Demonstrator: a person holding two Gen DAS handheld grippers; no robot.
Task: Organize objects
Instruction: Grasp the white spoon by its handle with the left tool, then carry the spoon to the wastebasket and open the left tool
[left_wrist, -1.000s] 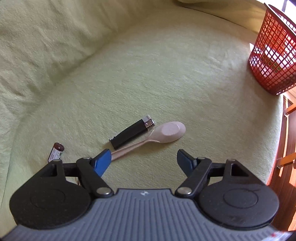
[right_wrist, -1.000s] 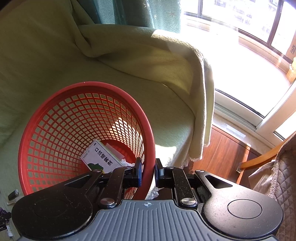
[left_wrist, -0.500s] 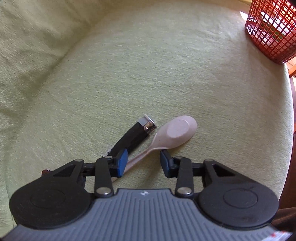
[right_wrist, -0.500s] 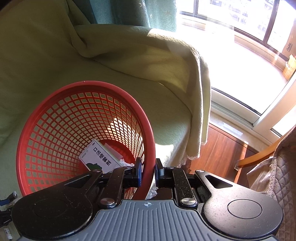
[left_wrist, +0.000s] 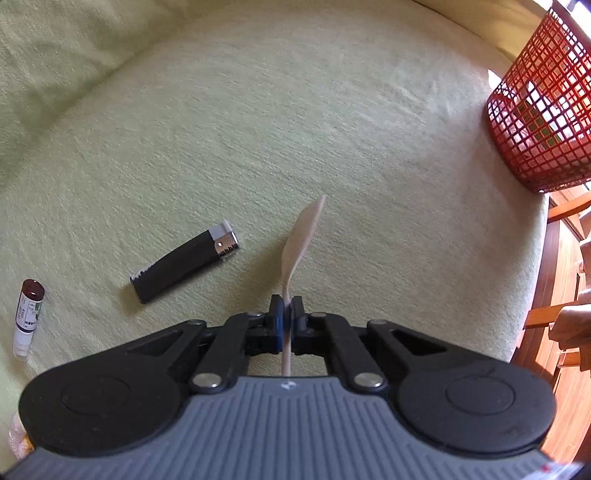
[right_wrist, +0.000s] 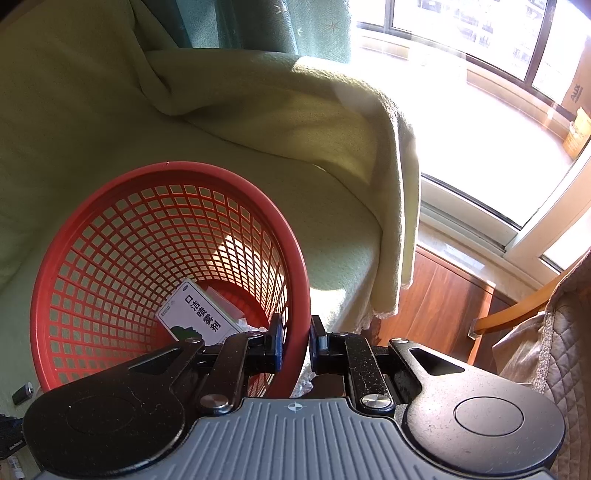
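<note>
Left tool (left_wrist: 287, 309) pinches the light, stiff wooden spoon (left_wrist: 301, 236) mid-handle; right tool (right_wrist: 295, 345) clamps the red basket (right_wrist: 110, 192) rim.

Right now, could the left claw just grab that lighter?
Probably not yet. The left claw is shut on the spoon, so its jaws are taken. The lighter lies in the open on the sofa, with nothing covering it.

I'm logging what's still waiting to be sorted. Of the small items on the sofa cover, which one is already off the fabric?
The pale spoon: the left gripper clamps its handle, bowl edge-on in the air. The black lighter and the small vial lie flat.
</note>
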